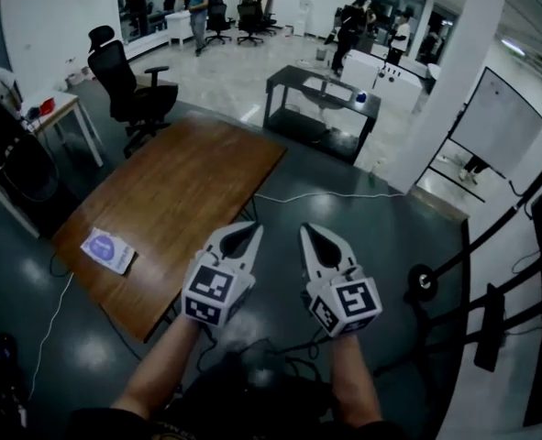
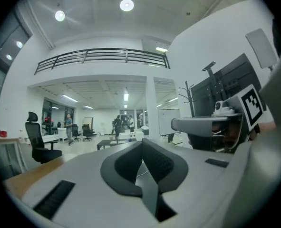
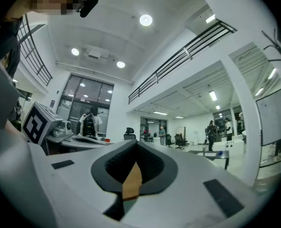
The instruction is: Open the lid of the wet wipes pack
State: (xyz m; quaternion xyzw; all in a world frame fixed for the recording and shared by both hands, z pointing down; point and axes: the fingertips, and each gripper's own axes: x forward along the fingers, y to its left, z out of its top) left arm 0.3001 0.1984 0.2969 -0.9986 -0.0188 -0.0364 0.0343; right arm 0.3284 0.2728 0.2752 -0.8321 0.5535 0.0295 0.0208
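The wet wipes pack (image 1: pixel 108 250), white with a bluish label, lies flat near the front left corner of the brown wooden table (image 1: pixel 179 191). Both grippers hang in the air to the right of the table's near end, over the dark floor and well apart from the pack. My left gripper (image 1: pixel 254 229) has its tips together and nothing between them; in its own view the dark pads (image 2: pixel 155 164) meet. My right gripper (image 1: pixel 307 231) is shut too and empty, with its pads (image 3: pixel 150 164) closed. The pack shows in neither gripper view.
A black office chair (image 1: pixel 128 81) stands beyond the table's far left side, and a desk (image 1: pixel 61 110) stands at the left wall. A dark low table (image 1: pixel 321 108) is farther back. A white cable (image 1: pixel 326 193) crosses the floor. Black stands (image 1: pixel 424 282) and a whiteboard (image 1: pixel 504 122) are at the right.
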